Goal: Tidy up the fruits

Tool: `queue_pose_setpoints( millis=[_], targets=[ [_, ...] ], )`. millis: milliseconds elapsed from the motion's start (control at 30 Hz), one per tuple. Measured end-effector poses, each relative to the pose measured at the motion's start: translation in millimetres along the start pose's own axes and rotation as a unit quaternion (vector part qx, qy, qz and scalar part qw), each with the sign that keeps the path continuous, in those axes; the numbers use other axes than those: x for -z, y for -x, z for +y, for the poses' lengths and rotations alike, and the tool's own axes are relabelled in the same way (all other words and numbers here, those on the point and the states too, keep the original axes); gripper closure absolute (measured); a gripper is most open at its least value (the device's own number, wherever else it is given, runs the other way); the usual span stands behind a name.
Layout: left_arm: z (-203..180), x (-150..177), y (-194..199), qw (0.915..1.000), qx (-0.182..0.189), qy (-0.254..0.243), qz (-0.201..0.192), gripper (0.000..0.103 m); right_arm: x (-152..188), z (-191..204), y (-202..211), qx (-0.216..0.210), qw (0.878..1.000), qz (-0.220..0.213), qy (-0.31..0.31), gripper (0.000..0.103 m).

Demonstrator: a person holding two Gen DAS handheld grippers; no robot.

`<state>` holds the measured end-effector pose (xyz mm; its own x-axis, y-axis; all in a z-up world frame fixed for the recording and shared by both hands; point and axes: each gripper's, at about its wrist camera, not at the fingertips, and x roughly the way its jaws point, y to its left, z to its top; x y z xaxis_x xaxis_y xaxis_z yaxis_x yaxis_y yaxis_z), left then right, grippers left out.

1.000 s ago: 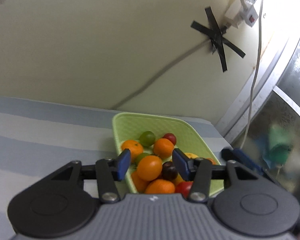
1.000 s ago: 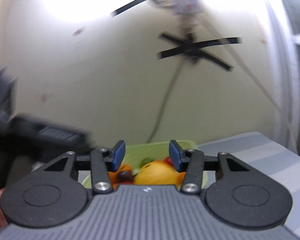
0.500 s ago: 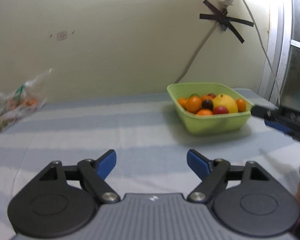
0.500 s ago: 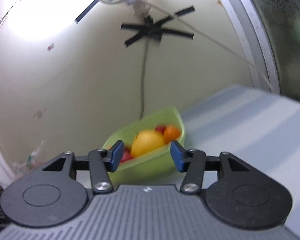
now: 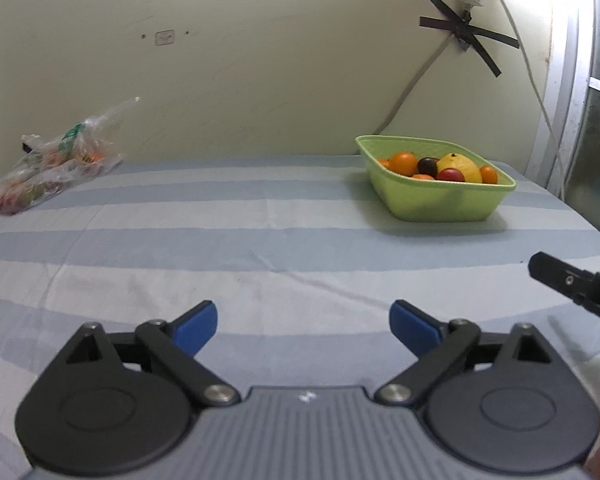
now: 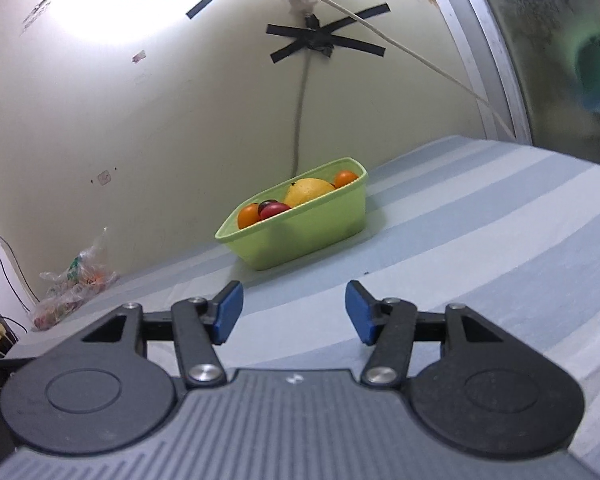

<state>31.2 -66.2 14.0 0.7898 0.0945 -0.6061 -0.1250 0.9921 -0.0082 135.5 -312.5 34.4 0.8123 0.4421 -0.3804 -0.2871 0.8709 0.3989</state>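
Left wrist: striped cloth [image 5: 260, 240] bare btwn claw [image 5: 303, 324], basket [image 5: 440, 200].

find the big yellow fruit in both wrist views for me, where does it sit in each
Left wrist view: the yellow fruit is right of centre, in the upper half, inside the green basket, between a dark fruit and a small orange one.
Right wrist view: it is near the centre, peeking over the basket's near rim.
Shared landmark: the black tape cross on the wall, above the basket.
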Motion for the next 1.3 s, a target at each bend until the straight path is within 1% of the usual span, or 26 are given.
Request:
queue_pose_setpoints(
  millis=[67, 233, 400, 467, 500, 733, 1300],
  targets=[
    [1.8, 1.9, -0.1, 1.0, -0.006, 0.001, -0.001, 0.001, 0.6, 1.7, 0.5, -0.001, 1.0, -0.003, 0.01, 0.044],
    [2.0, 3.5, 0.5, 0.9999, -0.014, -0.006, -0.008, 0.0, 1.8, 4.7, -0.4, -0.01, 1.0, 0.003, 0.028, 0.043],
    [1.0, 5.7, -1.8, 0.9998, -0.007, -0.018, -0.005, 0.0, 0.9, 1.4, -4.1, -0.018, 1.0, 0.012, 0.022, 0.042],
    [-0.4, 7.1, -2.1, 0.9997, -0.007, -0.022, -0.005, 0.0, 0.7, 0.2, -4.6, -0.019, 1.0, 0.012, 0.018, 0.041],
    [-1.0, 7.7, -2.2, 0.9997, -0.008, -0.024, -0.006, 0.0, 0.5, -0.2, -4.6, -0.019, 1.0, 0.012, 0.017, 0.038],
    [-0.2, 10.0, -5.5, 0.9996, -0.008, -0.027, -0.003, 0.0, 0.6, -0.3, -4.7, -0.023, 0.999, 0.011, 0.022, 0.037],
    [-0.7, 16.0, -12.5, 0.9988, -0.03, -0.037, -0.013, 0.0, 1.1, 0.9, -6.3, -0.027, 0.999, 0.017, 0.023, 0.036]
  ],
)
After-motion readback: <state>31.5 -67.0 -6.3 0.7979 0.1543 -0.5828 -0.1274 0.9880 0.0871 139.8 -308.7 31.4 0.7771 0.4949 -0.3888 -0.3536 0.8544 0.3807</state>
